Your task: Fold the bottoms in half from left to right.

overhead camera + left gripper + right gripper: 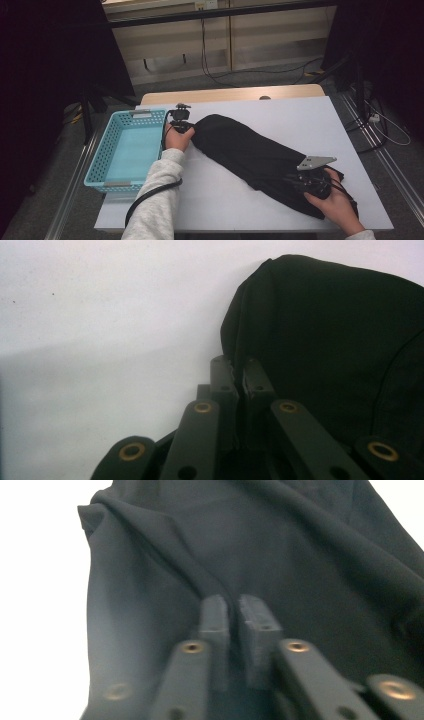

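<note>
A black cloth (250, 150) lies in a long diagonal heap on the white table top (300, 120), from the far left down to the near right. My left gripper (190, 131) is at the cloth's far left end. In the left gripper view its jaws are shut on the cloth's edge (325, 330), pinched at the left gripper's tips (239, 365). My right gripper (291, 180) rests at the near right end. In the right gripper view a fold of the cloth (280, 545) runs in between the tips of the shut right gripper (234, 602).
A light blue plastic basket (100, 160) with nothing in it stands at the table's left edge, right beside my left hand. Bare white table lies in front of the cloth and to its far right. Cables trail on the floor beyond the table.
</note>
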